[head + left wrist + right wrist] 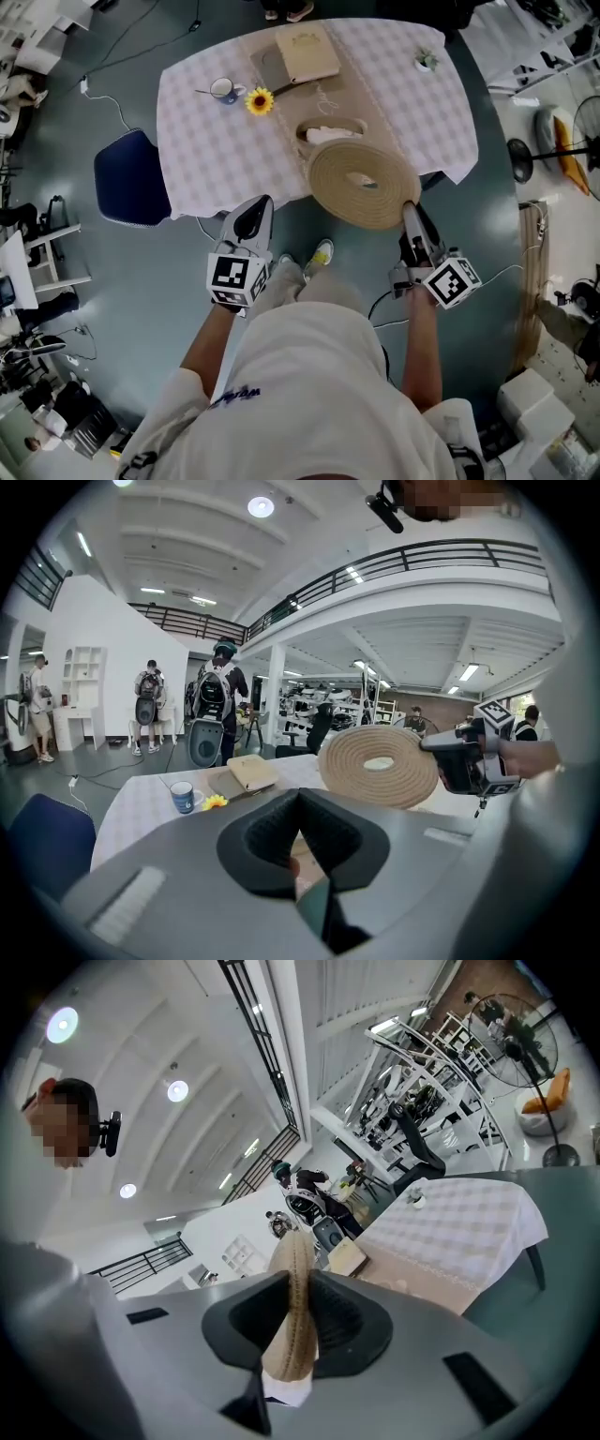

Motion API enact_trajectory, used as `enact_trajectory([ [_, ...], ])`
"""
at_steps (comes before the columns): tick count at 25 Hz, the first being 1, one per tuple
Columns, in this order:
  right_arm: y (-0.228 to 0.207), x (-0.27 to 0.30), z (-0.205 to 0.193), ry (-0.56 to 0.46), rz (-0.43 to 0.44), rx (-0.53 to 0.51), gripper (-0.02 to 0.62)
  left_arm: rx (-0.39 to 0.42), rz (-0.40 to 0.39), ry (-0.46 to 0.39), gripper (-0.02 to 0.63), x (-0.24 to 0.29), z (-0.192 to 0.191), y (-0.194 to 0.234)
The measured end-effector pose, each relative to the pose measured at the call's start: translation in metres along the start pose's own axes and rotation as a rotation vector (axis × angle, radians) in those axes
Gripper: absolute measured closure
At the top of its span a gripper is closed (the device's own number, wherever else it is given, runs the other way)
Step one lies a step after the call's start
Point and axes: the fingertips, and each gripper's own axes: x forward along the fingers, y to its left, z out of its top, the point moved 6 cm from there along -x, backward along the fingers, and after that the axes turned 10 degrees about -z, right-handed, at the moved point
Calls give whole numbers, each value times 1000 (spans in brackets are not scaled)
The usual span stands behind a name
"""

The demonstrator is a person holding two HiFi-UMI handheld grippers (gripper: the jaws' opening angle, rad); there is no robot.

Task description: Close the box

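Right gripper [411, 212] jaws are pinching the woven lid [364, 184] by its rim, tilted over the bench's [211, 164] near edge, just short of the open woven box [302, 129]; left gripper [253, 217] jaws are sitting together, empty. With that edge-only grip, the lid could be swinging and landing crooked
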Motion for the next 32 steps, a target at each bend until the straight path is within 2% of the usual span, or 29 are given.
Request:
enact_trajectory([
  [4, -5, 22, 3, 36, -24, -14, 523, -35, 25, -16, 604, 8, -13, 22],
  [11, 0, 58, -8, 69, -39, -24, 523, -57, 8, -17, 604, 24, -20, 52],
  [13, -5, 74, -15, 83, -69, -30, 523, -58, 3, -20, 604, 28, -24, 58],
  [15, -10, 83, -24, 95, -96, -17, 523, -66, -12, -5, 604, 28, -33, 60],
  [20, -11, 120, -22, 104, -65, 9, 523, -82, -7, 8, 604, 30, -42, 78],
  [24, -21, 137, -18, 117, -97, 0, 523, -92, -7, 10, 604, 34, -45, 89],
  [27, -32, 148, -19, 128, -112, 27, 523, -95, -8, 23, 604, 37, -48, 96],
  [30, -48, 157, -22, 151, -173, 77, 523, -100, -3, 17, 604, 44, -47, 101],
  [32, -55, 166, -24, 163, -168, 83, 525, -104, -4, 15, 604, 47, -48, 102],
])
